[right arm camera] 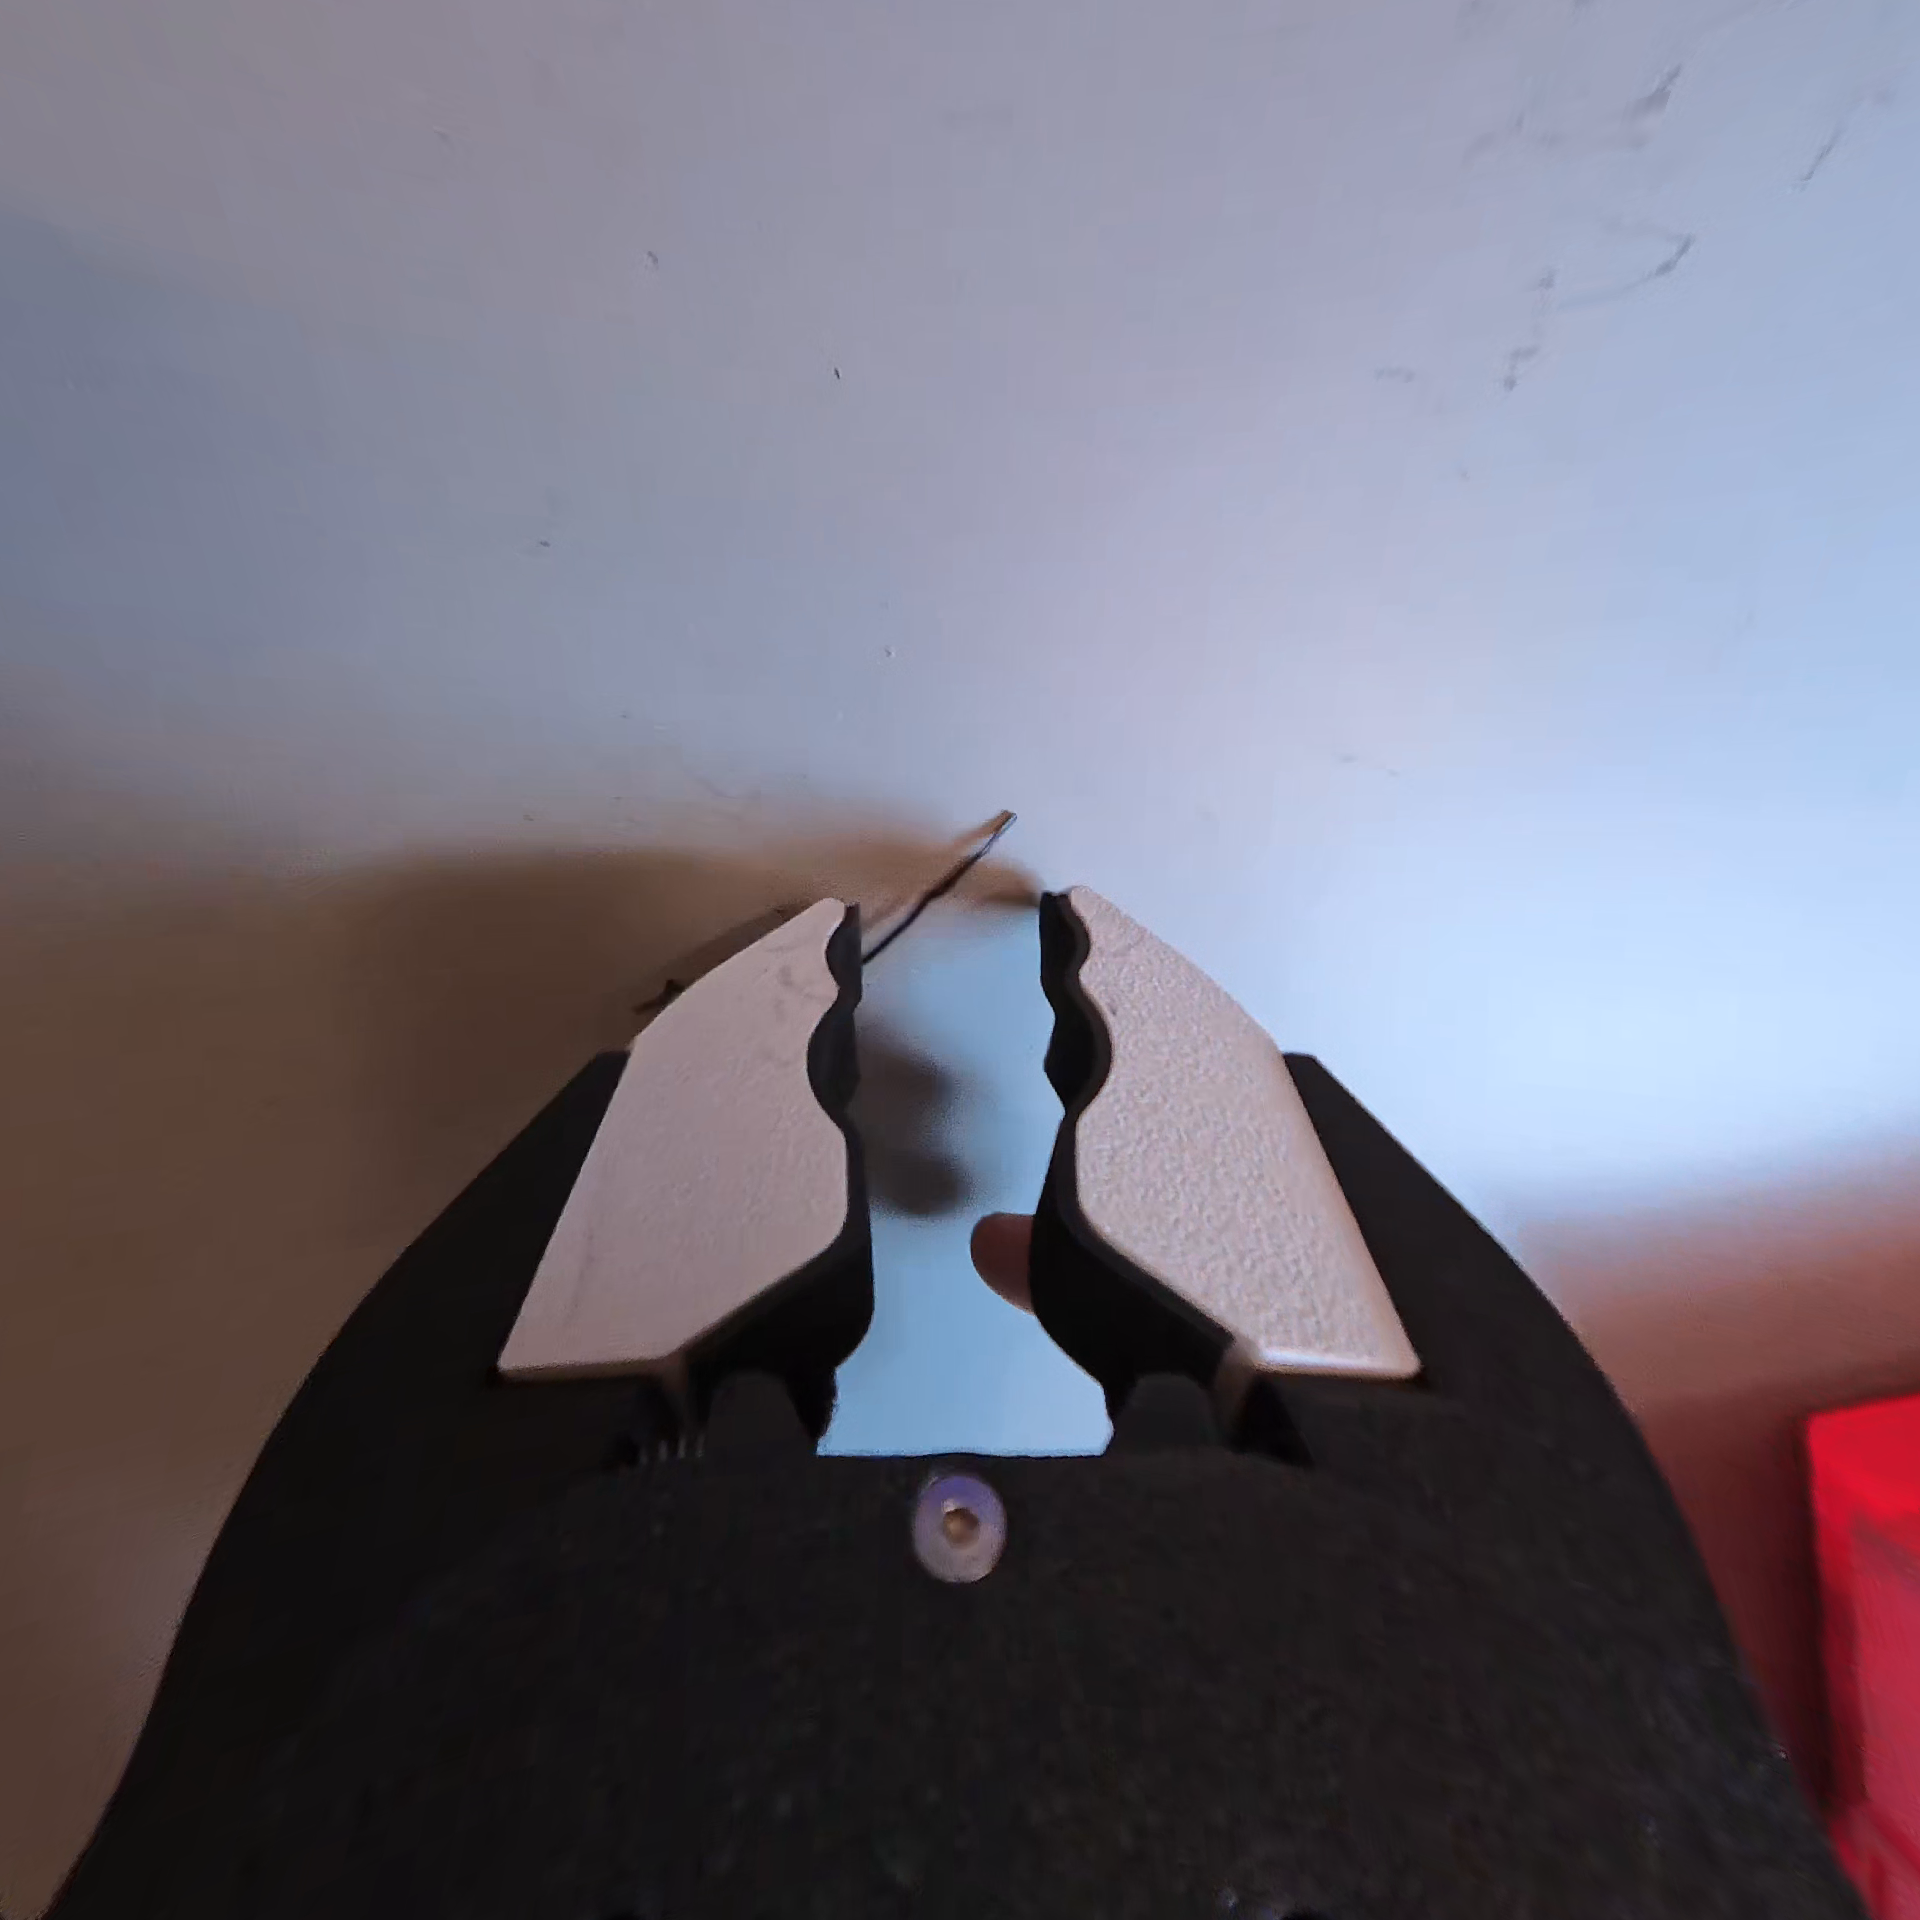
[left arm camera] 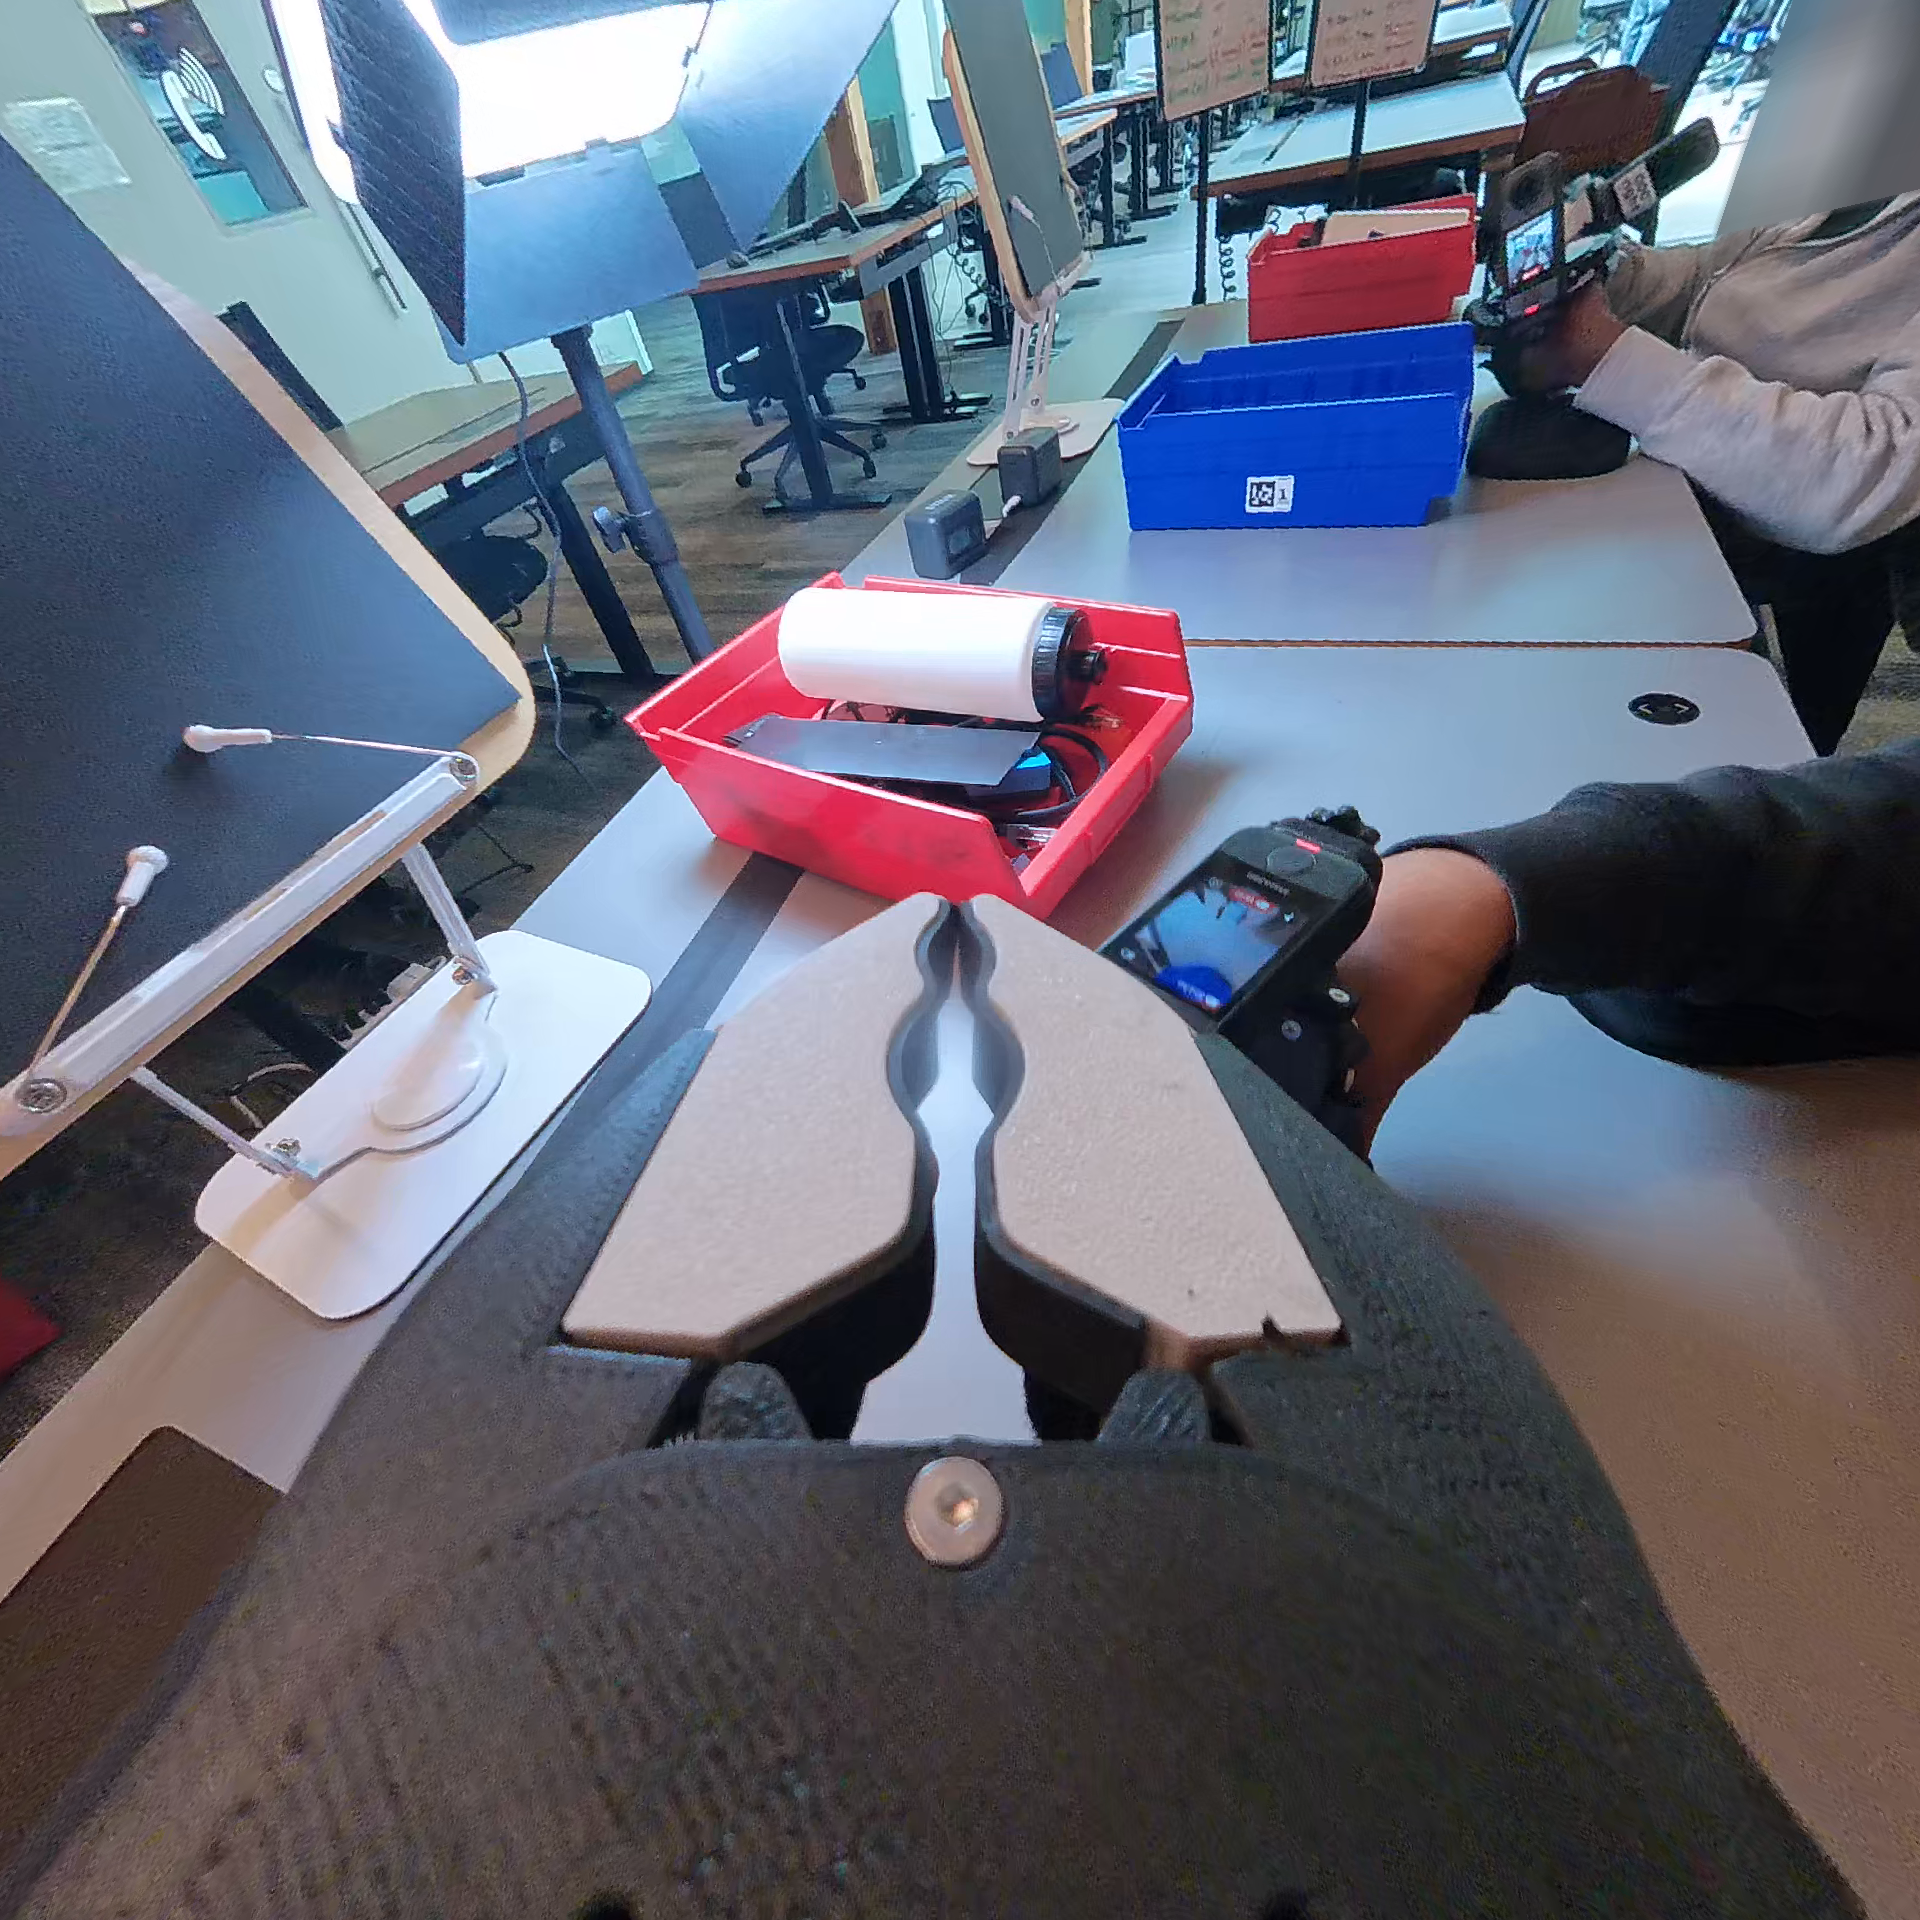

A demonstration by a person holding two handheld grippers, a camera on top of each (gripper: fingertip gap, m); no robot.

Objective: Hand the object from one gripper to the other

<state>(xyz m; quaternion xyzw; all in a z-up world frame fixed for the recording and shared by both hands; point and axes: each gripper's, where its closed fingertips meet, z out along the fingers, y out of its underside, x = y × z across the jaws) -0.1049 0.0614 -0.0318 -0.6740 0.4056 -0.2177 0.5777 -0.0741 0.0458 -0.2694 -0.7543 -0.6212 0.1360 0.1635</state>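
Left tool [left arm camera: 957, 914]: fingers pressed together at the tips, nothing between them, clenched on air. It rests low over the grey worktop [left arm camera: 1455, 582], pointing at a red bin [left arm camera: 883, 831] just ahead.

Right tool [right arm camera: 948, 904]: fingers parted, released, nothing between them. It points steeply down at bare worktop, close to the surface. A thin dark sliver lies just past its left fingertip; cannot tell what it is. In the left wrist view its camera back [left arm camera: 1236, 935] shows just right of the left tool, held by a hand [left arm camera: 1423, 966] in a dark sleeve.

Red bin holds a white bottle [left arm camera: 925, 655] with a black cap lying on its side, on top of a flat black slab [left arm camera: 883, 750] and dark cables. Which of these is the object to pass is not clear; the bottle is the likeliest by my reading.

Farther out: a blue bin [left arm camera: 1299, 436], another red bin behind it, a second person's arm [left arm camera: 1745, 395] with another rig, a white stand [left arm camera: 416, 1101] at left.

Progress, as judged: nothing is grasped by either tool, so the pickup, the transfer and the release all remain.
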